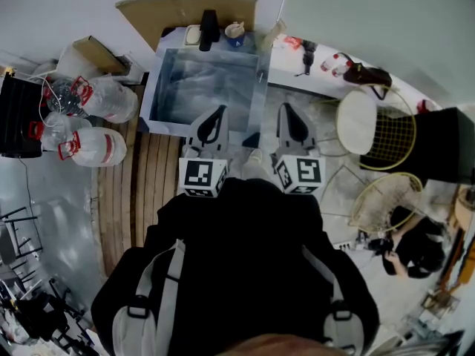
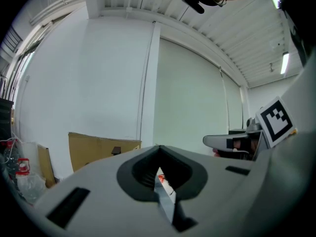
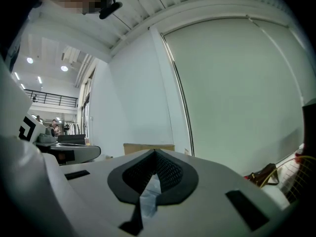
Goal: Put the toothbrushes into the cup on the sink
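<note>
The sink (image 1: 193, 87) was seen as glossy, reflective metal. Left of it, slatted wood flooring (image 1: 141, 191) and clear plastic jugs (image 1: 93, 147) were noted; behind it, matt brown cardboard (image 1: 185, 10); right of it, wire-metal chairs (image 1: 390, 136).

Even, bright white light fills both gripper views, coming from a long white tube lamp (image 2: 285, 63) and small round ceiling lamps (image 3: 29, 60); shadows are faint. The head view is dimmer and bluish, with a pale sheen on the stainless steel sink basin (image 1: 208, 87). All frames bulge and darken toward black corners, and the nearest foreground is soft.
</note>
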Tool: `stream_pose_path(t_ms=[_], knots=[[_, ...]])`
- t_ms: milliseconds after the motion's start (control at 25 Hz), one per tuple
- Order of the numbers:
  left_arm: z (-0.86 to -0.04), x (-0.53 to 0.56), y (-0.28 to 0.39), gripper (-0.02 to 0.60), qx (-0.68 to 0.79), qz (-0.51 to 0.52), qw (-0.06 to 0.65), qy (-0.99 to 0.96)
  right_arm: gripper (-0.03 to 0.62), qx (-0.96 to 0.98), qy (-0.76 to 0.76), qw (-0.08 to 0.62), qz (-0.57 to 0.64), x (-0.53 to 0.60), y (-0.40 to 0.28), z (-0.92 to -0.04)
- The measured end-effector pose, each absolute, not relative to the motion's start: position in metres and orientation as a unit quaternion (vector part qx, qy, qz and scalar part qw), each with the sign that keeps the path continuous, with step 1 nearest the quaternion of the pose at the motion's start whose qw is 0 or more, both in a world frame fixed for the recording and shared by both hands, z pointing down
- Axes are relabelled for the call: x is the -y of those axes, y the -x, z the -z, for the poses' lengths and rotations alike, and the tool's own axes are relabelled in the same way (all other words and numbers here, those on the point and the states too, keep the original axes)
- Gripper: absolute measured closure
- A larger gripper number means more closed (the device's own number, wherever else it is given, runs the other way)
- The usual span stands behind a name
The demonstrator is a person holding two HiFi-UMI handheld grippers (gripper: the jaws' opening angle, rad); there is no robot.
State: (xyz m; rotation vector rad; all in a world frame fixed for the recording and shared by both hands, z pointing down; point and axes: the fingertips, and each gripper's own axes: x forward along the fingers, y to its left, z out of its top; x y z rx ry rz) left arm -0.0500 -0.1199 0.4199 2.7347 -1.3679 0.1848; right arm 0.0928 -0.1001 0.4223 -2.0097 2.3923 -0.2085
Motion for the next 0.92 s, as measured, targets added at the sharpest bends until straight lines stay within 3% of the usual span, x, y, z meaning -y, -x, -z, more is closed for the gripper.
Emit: stream_pose_path(t_ms=[920], knots=[[-0.431, 0.074, 0.067, 0.580, 0.432, -0.056, 0.053, -0.898, 0.592, -0.754, 0.651, 0.009, 0.088, 0.049, -0.075, -0.431]])
